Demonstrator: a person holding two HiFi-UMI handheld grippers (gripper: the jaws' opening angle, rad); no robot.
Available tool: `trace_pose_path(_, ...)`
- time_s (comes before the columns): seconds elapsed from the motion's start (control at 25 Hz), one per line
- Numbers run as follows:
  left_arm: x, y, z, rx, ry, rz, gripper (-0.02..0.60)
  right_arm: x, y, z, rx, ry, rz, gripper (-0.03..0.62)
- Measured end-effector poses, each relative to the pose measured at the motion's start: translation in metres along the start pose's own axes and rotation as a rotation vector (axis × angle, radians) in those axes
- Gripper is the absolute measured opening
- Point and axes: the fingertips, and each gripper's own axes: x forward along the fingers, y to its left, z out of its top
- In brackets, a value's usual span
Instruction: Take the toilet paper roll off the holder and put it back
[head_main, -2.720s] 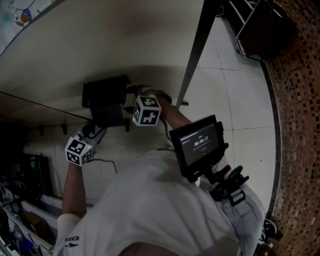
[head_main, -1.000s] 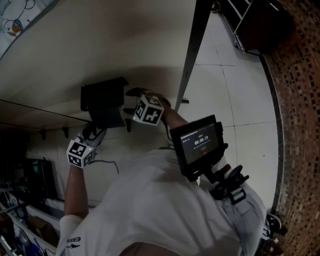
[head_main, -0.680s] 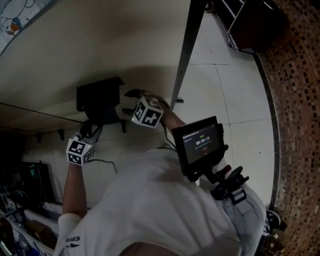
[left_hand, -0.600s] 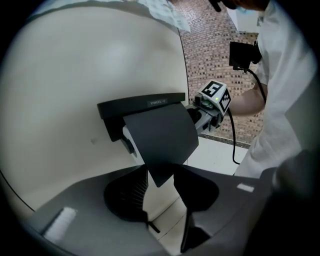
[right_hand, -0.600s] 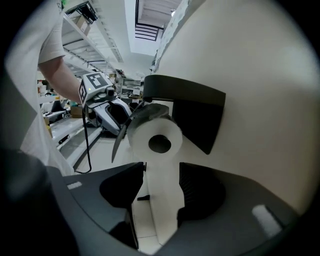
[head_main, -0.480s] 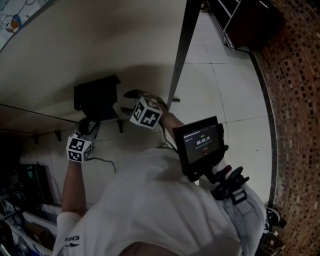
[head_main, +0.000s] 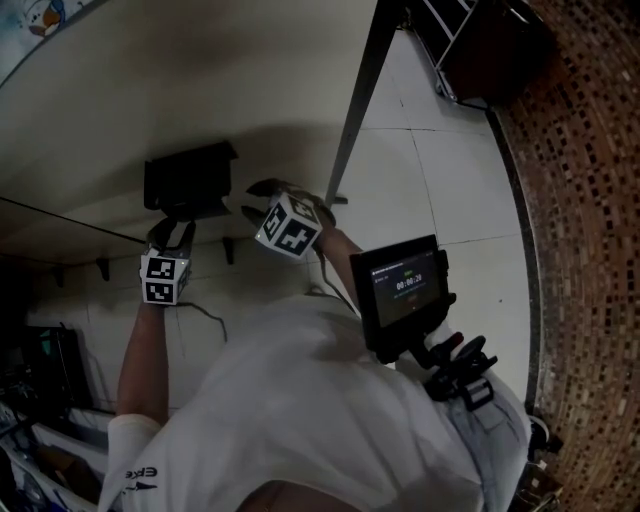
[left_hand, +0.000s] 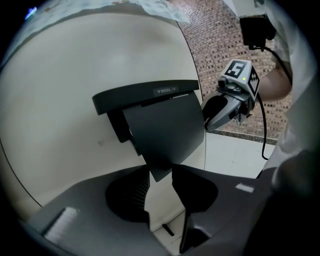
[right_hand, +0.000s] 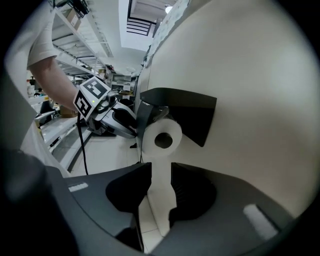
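Note:
A black wall holder (head_main: 185, 180) has a hanging cover flap (left_hand: 160, 125). My left gripper (head_main: 172, 230) is just beneath it. The flap's lower corner sits between the left jaws (left_hand: 160, 179), which have just been closing; whether the pads press on it does not show. The white toilet paper roll (right_hand: 162, 137) sits under the holder (right_hand: 192, 112), seen end on. Its loose tail (right_hand: 161, 190) hangs between the right gripper's (right_hand: 161, 172) jaws. Those jaws have just been closing, with a sliver of floor still showing beside the tail. The right gripper (head_main: 255, 198) is at the holder's right side.
A cream wall (head_main: 200, 70) carries the holder. A dark slanted post (head_main: 355, 100) rises beside the right arm over a white tiled floor (head_main: 450, 200). A brick wall (head_main: 580, 200) stands at the right. A small screen (head_main: 405, 290) is at the person's chest. Shelving (right_hand: 75, 30) stands behind the left gripper (right_hand: 117, 120).
My left gripper has moved up under the holder's flap. The right gripper has shifted slightly and stays at the holder's right side.

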Motion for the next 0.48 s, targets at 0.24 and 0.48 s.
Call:
trace_pose_path(0.24,0.009,-0.001,0.008,0.014,0.021,0.035,0.141,-0.003,-0.002,-0.003,0.005,0.010,-0.006,0.124)
trace_pose_path(0.48,0.012,-0.001,0.012,0.017,0.013,0.050,0.151,-0.004,-0.004,-0.006,0.011,0.021,-0.011,0.119)
